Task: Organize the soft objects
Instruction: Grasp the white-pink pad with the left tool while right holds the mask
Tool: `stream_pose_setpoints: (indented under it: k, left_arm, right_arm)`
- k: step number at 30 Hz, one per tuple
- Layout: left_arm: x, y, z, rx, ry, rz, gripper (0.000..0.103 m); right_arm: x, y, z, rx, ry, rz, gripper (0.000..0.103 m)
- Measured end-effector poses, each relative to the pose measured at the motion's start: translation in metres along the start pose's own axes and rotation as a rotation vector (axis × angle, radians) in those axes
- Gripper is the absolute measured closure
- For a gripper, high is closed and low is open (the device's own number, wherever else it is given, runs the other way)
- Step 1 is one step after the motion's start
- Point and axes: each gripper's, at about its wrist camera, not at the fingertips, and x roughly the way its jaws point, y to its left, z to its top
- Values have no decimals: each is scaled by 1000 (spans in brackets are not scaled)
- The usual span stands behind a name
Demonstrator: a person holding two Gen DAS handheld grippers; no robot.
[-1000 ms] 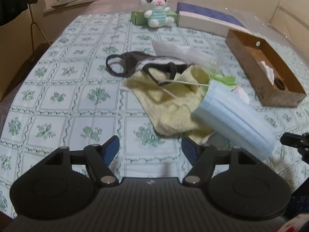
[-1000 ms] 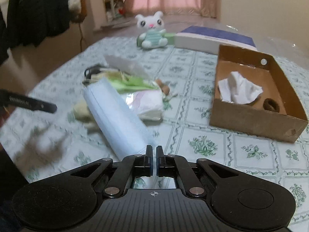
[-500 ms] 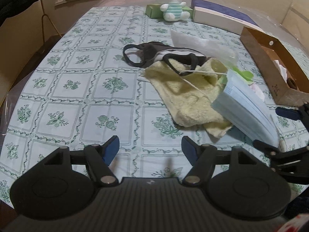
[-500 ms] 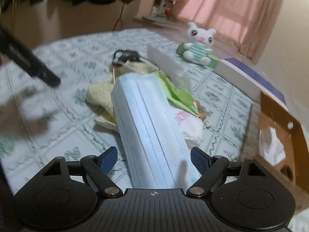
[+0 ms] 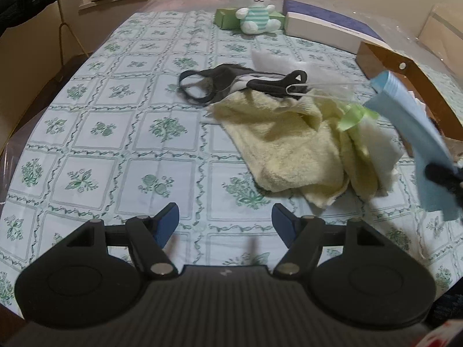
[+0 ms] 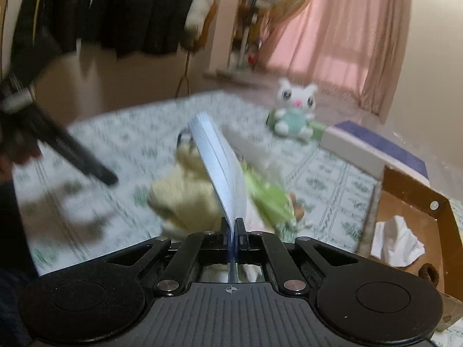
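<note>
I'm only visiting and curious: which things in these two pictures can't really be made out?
- Cardboard box: left wrist view, the blue face mask and the picture edge cover its inside.
- Small brown object in the box: right wrist view, half cut by the box wall; unidentifiable.
- Yellow towel and green item: right wrist view, motion blur.
- Right gripper: only a dark smear in the left view.

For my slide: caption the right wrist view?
Right gripper shut on a blue face mask above the yellow towel.
</note>
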Motion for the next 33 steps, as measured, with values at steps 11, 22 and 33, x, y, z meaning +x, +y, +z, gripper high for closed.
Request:
stream_pose_setpoints:
  k: [11,22,33]
  left_arm:
    - [-7,-13,4,32,-26,-26,35]
    - [-3,-64,13,190,-73,-150,35]
    - [41,-123,26,469,-96,-241,35]
  right_arm:
    - [-63,-25,25,169,-215,-31,102]
    - [-71,-49,7,289,-78,-186,101]
    - [-75,-75,-21,445,16,-239,101]
